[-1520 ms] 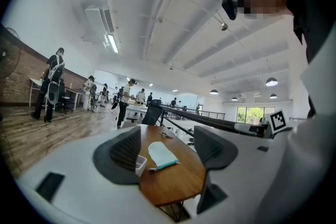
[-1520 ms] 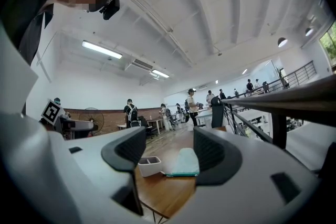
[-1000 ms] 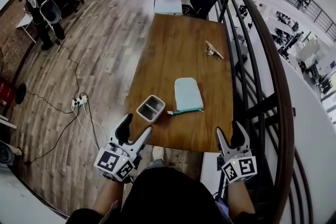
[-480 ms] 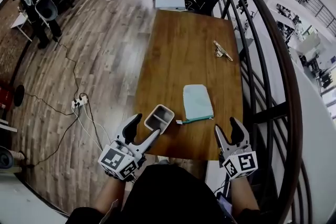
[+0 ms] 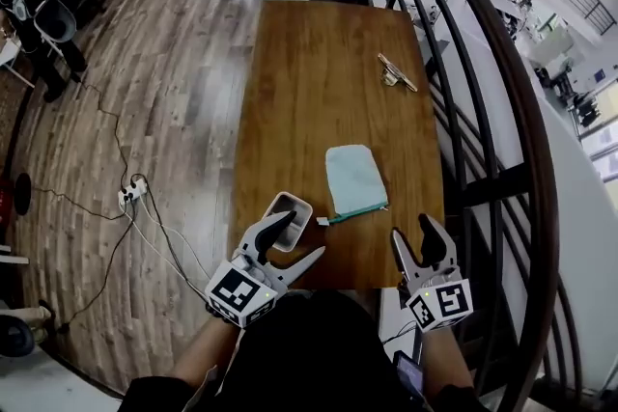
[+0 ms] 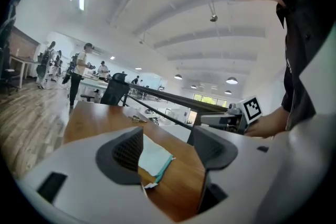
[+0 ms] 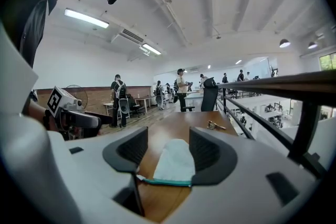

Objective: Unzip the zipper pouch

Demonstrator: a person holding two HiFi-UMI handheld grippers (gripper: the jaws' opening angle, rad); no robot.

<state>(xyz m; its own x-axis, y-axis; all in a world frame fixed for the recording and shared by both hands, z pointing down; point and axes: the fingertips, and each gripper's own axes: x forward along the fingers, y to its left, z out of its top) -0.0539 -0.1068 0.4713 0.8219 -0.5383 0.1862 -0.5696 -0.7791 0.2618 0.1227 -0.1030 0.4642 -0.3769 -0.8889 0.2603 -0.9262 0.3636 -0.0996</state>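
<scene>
On table (image 5: 319,63): one pouch (image 5: 353,178), one tray (image 5: 293,198), one clip (image 5: 396,72)

tray (image 5: 297,205) partly behind left claw (image 5: 305,235), far metal object (image 5: 396,72) too small to tell

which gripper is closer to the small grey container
Left. The left gripper is right at the grey container, one jaw over its near end. The right gripper is well off to its right, past the pouch; its jaws have just been closing, nothing between them.

The pale mint zipper pouch (image 5: 353,179) lies flat on the wooden table, its teal zipper edge nearest the person.
</scene>
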